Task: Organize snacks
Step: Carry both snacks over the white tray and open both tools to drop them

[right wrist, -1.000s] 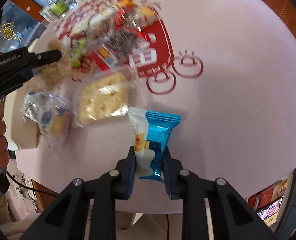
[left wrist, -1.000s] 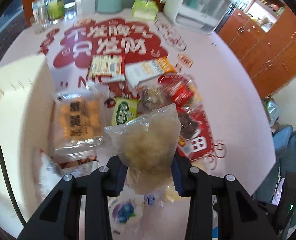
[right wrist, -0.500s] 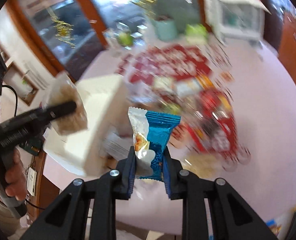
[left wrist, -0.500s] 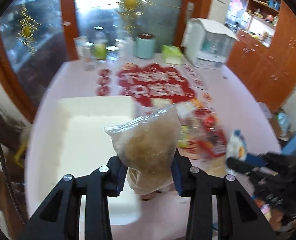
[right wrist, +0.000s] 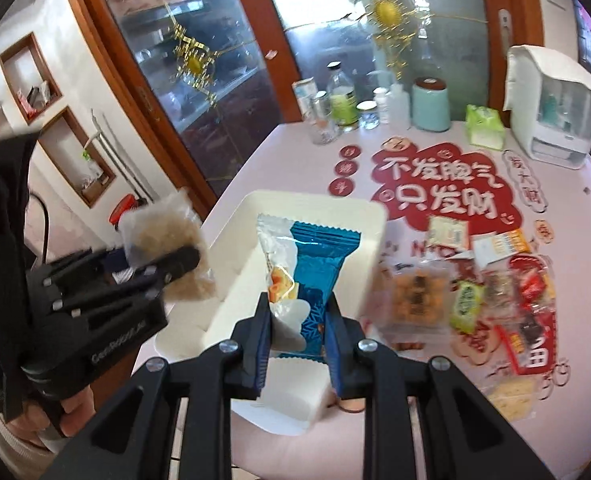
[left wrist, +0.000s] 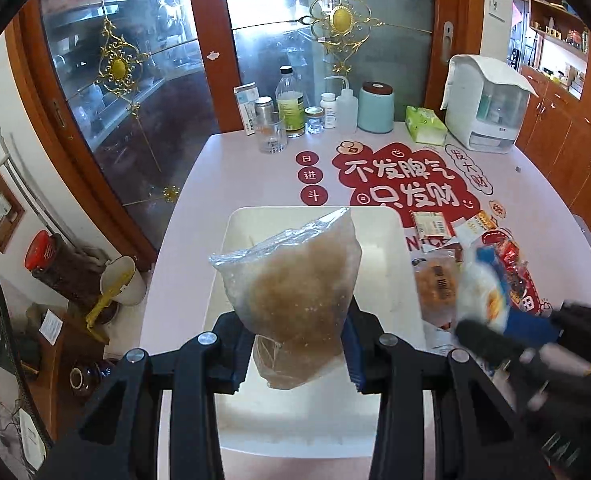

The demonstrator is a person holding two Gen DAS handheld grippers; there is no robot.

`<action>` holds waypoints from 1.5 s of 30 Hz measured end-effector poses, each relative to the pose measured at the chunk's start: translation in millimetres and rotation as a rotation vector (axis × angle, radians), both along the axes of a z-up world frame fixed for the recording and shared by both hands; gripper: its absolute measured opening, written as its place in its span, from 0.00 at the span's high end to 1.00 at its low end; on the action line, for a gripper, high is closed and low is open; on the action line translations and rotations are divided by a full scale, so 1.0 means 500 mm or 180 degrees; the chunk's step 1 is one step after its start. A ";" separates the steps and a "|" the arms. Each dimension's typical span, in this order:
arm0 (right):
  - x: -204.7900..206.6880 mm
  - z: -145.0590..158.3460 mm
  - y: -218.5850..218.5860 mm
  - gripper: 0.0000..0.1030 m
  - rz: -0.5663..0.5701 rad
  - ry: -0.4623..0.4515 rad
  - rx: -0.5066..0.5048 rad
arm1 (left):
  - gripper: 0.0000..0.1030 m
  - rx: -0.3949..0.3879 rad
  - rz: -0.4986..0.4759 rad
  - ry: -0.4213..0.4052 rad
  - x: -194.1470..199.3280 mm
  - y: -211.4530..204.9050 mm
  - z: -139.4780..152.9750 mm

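Snacks: clear bag (left wrist: 295, 292) of brown crumbs clamped in my left fingers (left wrist: 255, 356), hanging above the white bin (left wrist: 379, 232). Blue packet (right wrist: 315, 276) clamped in my right fingers (right wrist: 259, 336), also over the bin, nearer its right wall. Loose snack pile (right wrist: 475, 292) lies on the table (right wrist: 295, 160) just right of the bin.

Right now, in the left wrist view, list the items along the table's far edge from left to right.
White carton → clear glass → green-labelled bottle → squeeze bottle → teal canister → green tissue pack → white appliance.
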State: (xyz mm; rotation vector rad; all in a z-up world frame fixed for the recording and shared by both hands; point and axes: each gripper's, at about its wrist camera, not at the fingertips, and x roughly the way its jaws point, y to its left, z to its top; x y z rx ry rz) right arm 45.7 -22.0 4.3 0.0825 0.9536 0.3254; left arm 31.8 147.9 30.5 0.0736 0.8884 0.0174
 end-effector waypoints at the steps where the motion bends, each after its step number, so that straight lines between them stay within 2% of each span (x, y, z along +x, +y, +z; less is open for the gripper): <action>1: -0.002 -0.009 0.012 0.77 0.0008 0.0022 -0.0020 | 0.64 0.0000 -0.0023 0.0015 0.006 0.007 -0.004; 7: -0.003 -0.045 0.070 0.76 -0.0008 0.0106 -0.0224 | 0.64 0.0068 -0.0186 0.0021 0.029 0.005 -0.032; 14: 0.012 -0.080 0.082 0.76 -0.0111 0.0272 -0.0436 | 0.64 0.0052 -0.0379 0.0135 0.062 -0.011 -0.072; 21: 0.028 -0.107 0.076 0.75 -0.0195 0.0413 -0.0509 | 0.63 0.0060 -0.0492 0.0325 0.078 -0.024 -0.111; 22: 0.029 -0.108 0.076 0.75 -0.0199 0.0424 -0.0509 | 0.60 0.0054 -0.0497 0.0337 0.079 -0.025 -0.114; 23: 0.030 -0.110 0.077 0.72 -0.0197 0.0433 -0.0519 | 0.46 0.0028 -0.0478 0.0314 0.076 -0.022 -0.115; 24: 0.032 -0.113 0.078 0.67 -0.0193 0.0441 -0.0542 | 0.26 0.0036 -0.0460 0.0302 0.074 -0.020 -0.115; 26: 0.033 -0.115 0.081 0.57 -0.0194 0.0445 -0.0585 | 0.14 0.0066 -0.0389 0.0191 0.069 -0.016 -0.108; 27: 0.033 -0.115 0.081 0.52 -0.0200 0.0439 -0.0599 | 0.13 0.0071 -0.0378 0.0150 0.067 -0.015 -0.105; 30: 0.031 -0.111 0.076 0.45 -0.0240 0.0399 -0.0621 | 0.13 0.0072 -0.0363 0.0150 0.066 -0.015 -0.102; 39: 0.028 -0.105 0.069 0.43 -0.0274 0.0365 -0.0612 | 0.13 -0.0041 -0.0242 0.0162 0.054 -0.006 -0.102; 45: 0.019 -0.097 0.066 0.43 -0.0288 0.0316 -0.0608 | 0.13 -0.0143 -0.0167 -0.0095 0.039 0.003 -0.084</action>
